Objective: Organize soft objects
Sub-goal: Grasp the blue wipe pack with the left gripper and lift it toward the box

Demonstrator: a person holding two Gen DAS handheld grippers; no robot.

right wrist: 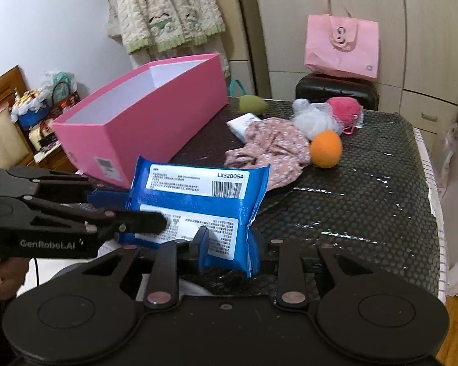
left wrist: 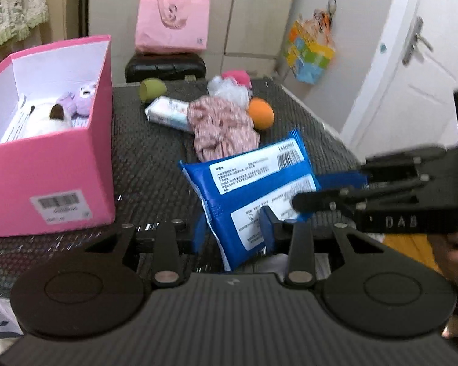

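Bare mat (right wrist: 366, 201) lies open right of the blue wipes pack (right wrist: 198, 195); pink box (right wrist: 143, 122) walls the left.

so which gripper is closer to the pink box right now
left. the left gripper clamps the blue wipes pack on the side next to the pink box; the right gripper clamps the same pack on its other side, farther from the box

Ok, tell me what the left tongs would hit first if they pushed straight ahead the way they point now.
The left tongs already straddle the blue wipes pack, so pushing on would drive it forward. Beyond it, the floral pink cloth looks like the next thing in line, though depth is hard to judge.
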